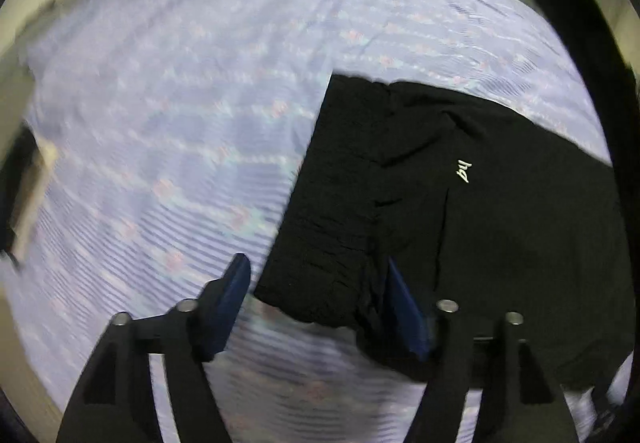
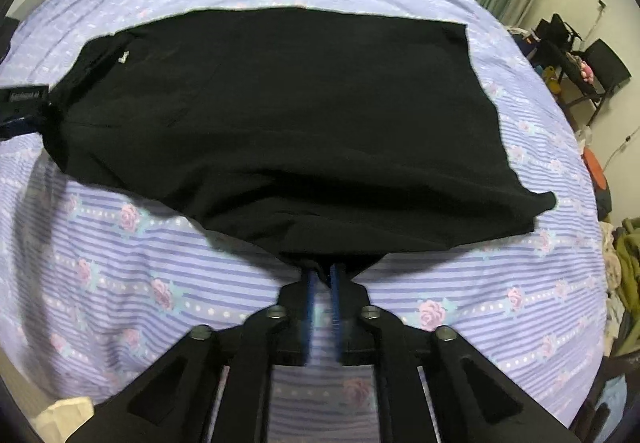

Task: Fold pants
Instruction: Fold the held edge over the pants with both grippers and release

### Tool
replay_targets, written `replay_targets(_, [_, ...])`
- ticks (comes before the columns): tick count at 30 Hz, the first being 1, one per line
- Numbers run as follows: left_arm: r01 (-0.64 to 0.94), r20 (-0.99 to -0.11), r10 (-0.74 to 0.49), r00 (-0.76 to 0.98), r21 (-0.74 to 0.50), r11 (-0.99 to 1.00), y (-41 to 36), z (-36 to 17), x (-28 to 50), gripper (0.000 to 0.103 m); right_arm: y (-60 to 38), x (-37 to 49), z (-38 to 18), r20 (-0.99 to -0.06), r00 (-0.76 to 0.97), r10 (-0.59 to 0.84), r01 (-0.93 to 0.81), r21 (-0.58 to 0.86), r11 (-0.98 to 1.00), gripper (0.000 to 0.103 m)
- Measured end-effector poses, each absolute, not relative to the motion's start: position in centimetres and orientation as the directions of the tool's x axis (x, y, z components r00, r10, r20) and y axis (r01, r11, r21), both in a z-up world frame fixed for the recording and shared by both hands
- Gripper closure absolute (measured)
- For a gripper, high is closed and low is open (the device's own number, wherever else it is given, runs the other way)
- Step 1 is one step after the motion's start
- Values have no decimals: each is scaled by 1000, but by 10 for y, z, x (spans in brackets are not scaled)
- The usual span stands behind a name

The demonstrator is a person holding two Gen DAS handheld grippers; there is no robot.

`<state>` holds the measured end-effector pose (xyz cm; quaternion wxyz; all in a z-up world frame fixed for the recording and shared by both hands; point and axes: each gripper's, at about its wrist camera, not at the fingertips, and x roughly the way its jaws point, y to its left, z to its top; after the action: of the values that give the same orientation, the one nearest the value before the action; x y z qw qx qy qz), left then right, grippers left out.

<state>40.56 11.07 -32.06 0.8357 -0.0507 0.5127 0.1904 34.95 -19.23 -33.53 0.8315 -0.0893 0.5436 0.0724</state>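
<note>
The left gripper (image 1: pixel 316 283) is sitting with its jaws spread wide, the blue pads (image 1: pixel 234 295) well apart from each other and angling outward, nothing pinched between them. The right gripper (image 2: pixel 323 277) is doing the opposite: its two blue fingers (image 2: pixel 335 291) are squeezing nearly together, running side by side with only a sliver of gap, tips clamping on the near edge of the pants (image 2: pixel 280 123) and pointing straight ahead.

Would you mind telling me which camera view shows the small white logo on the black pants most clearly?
The left wrist view: the white logo sits large and sharp on the black pants, its script strokes distinct. In the right wrist view the logo is only a tiny pale smudge near the far left edge of the pants, too small to make out.
</note>
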Motion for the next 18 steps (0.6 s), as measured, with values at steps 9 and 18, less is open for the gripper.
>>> replay_targets(9, [144,-800,66,596,187,972,32,-251,427,20,-238,325,-282,-866,499,31,2,37,999,43])
replay_targets(18, [603,-837,-224,499,149,784,-85,-275,548,25,-263,337,-293,-854,514,80,212,216,953,43])
